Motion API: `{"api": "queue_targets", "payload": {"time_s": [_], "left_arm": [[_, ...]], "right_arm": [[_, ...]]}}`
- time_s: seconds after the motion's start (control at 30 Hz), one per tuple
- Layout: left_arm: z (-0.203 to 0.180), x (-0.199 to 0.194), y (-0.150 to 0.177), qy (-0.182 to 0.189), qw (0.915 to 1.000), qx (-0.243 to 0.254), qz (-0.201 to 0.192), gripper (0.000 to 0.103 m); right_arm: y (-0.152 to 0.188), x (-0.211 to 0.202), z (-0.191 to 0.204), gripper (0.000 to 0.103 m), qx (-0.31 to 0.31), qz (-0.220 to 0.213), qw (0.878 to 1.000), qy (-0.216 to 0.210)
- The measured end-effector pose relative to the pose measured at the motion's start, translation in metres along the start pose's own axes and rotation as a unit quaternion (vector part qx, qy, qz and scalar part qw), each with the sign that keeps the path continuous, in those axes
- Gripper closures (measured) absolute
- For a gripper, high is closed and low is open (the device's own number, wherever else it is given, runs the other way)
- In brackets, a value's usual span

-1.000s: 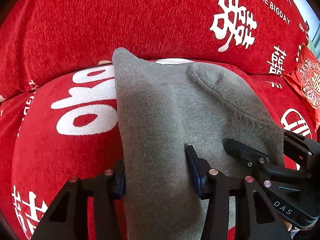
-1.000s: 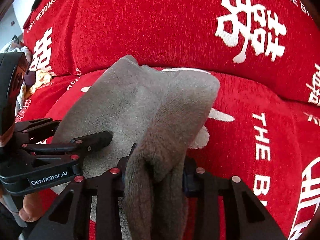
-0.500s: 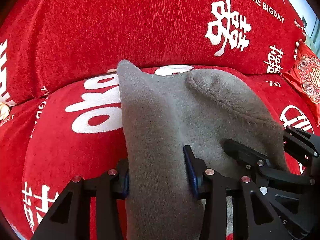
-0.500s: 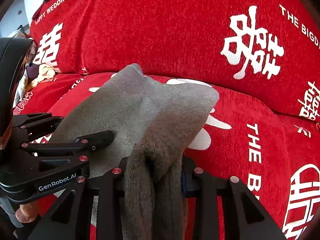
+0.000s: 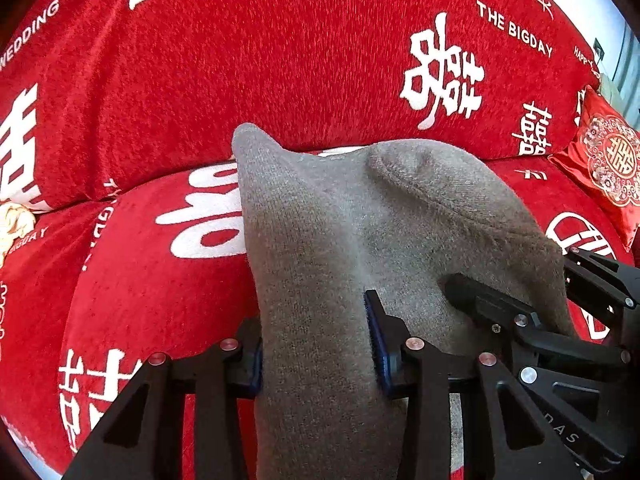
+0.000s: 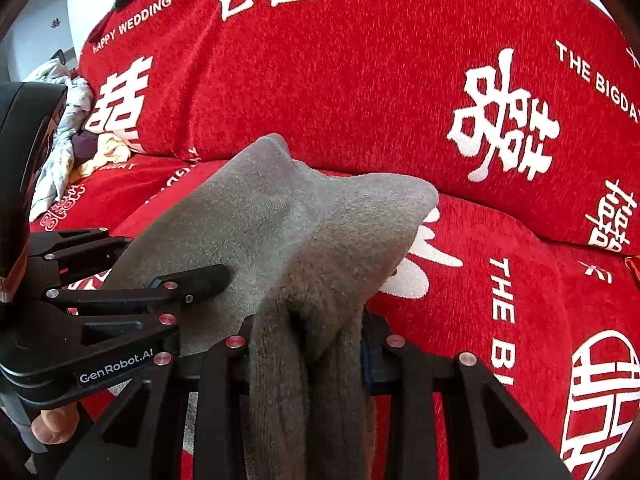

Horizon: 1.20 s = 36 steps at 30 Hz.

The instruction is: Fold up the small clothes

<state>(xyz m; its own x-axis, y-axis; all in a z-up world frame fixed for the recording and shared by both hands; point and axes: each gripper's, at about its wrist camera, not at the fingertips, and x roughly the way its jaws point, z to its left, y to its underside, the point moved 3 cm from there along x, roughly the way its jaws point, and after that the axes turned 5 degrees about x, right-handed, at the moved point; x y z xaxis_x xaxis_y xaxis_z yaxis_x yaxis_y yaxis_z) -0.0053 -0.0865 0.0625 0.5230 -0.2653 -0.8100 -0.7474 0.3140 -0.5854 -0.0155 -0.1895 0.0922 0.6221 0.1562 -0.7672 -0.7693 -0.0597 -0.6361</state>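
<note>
Your two wrist views look steeply down along each claw, close in; both share the grey sock (image 5: 360, 240) and red sofa cover (image 6: 360, 80).

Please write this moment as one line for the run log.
left gripper: closing on grey sock | right gripper: shut on same sock | sock: partly lifted above red sofa cover

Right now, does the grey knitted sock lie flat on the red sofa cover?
No, the grey knitted sock hangs lifted, clamped in both tools.

sock (image 5: 320, 240) on sofa seat (image 5: 152, 300), backrest (image 5: 260, 60) behind, cushion (image 5: 608, 160) far right, clothes pile (image 6: 68, 128) far left
</note>
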Motion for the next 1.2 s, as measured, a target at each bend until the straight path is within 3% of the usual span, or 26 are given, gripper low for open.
{"api": "queue_targets", "payload": {"time_s": [0.77, 1.2], "left_arm": [[-0.005, -0.054, 0.058, -0.021, 0.9993, 0.007, -0.03, 0.061], [-0.006, -0.061, 0.09, -0.026, 0.9989, 0.007, -0.038, 0.061]], "right_arm": [[0.046, -0.045, 0.034, 0.069, -0.009, -0.03, 0.999, -0.007], [0.074, -0.052, 0.052, 0.069, -0.016, -0.037, 0.999, 0.007]]}}
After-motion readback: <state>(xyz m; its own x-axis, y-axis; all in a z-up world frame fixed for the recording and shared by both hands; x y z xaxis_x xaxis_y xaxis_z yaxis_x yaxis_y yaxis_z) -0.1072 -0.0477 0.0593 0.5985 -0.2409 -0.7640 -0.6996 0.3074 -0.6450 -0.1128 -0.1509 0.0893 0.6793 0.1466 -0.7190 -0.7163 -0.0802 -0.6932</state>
